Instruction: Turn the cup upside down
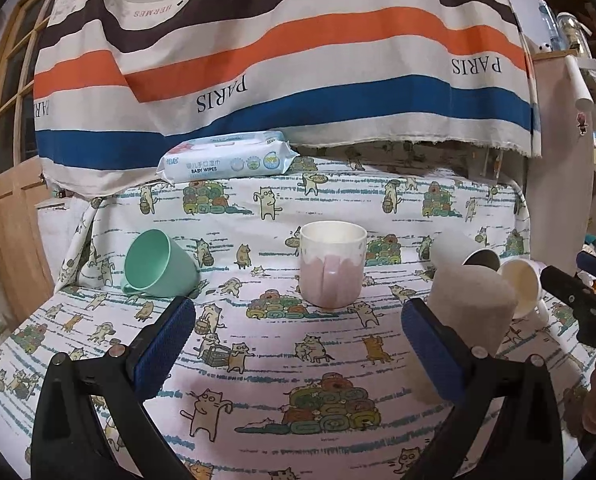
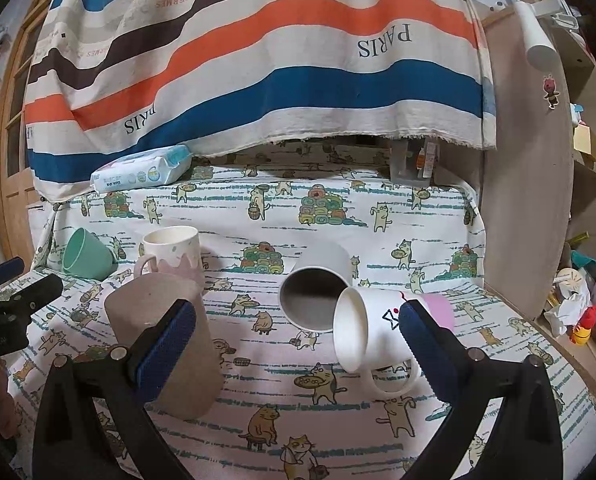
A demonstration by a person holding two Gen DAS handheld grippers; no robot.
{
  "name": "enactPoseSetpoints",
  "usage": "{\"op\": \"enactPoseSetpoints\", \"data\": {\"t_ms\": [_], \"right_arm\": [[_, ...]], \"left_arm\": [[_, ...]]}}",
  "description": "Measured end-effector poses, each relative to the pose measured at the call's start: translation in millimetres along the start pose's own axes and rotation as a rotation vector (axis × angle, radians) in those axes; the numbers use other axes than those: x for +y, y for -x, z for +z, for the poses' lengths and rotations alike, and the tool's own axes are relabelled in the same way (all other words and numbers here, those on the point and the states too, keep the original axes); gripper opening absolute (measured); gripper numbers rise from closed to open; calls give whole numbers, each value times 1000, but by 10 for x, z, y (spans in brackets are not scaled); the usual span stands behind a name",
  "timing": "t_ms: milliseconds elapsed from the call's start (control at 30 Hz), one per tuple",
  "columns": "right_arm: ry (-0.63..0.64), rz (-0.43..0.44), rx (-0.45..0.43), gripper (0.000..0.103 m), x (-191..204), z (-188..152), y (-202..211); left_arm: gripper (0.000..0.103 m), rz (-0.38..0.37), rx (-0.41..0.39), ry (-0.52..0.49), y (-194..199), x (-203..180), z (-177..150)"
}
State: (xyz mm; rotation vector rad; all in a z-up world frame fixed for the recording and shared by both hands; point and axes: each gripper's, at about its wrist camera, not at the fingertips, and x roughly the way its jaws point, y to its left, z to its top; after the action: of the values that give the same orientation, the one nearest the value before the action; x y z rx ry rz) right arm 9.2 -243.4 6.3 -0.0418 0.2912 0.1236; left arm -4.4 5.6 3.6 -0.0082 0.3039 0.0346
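Observation:
Several cups sit on the cat-print cloth. A pink-and-white mug (image 1: pixel 333 266) stands upright, mouth up, straight ahead of my open left gripper (image 1: pixel 298 344); it shows in the right view too (image 2: pixel 174 252). A green cup (image 1: pixel 158 264) lies tilted on its side at left. A grey-brown cup (image 1: pixel 467 312) stands upside down just beyond the left gripper's right finger, and by the right gripper's left finger (image 2: pixel 166 340). A white mug (image 2: pixel 373 336) with a handle lies on its side between the fingers of my open right gripper (image 2: pixel 298 344). A white cup with a dark inside (image 2: pixel 317 288) lies on its side behind it.
A pack of baby wipes (image 1: pixel 228 160) lies at the back under a hanging striped cloth (image 1: pixel 282 60). A wooden door (image 1: pixel 6 160) is at left. Shelves with clutter (image 2: pixel 577 280) stand beyond the table's right edge. The right gripper shows at the left view's right edge (image 1: pixel 577 300).

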Motion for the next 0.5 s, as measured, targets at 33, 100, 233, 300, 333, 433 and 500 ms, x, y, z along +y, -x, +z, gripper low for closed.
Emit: {"op": "enactPoseSetpoints", "data": {"t_ms": [33,100,233,300,333,433,500], "right_arm": [[1,0,0,102,1,0,2],[0,-6,0,102,2,1,1],[2,13,-2,102,8,-3,18],[7,15,-2,102,20,-4,18],[6,16,-2,102,19,-3,18],[7,15,-2,102,21,-3,17],[6,15,-2,102,20,-3,18]], "left_arm": [[103,-1,5,3,-11,9,1],[102,3,17,6,-32,6,3],[102,3,9,3,-11,0,-3],[103,4,5,1,-3,-8,-2],[103,5,8,2,-1,-9,-4],[103,10,10,5,6,-10,1],[102,9,9,4,7,-7,4]]}}
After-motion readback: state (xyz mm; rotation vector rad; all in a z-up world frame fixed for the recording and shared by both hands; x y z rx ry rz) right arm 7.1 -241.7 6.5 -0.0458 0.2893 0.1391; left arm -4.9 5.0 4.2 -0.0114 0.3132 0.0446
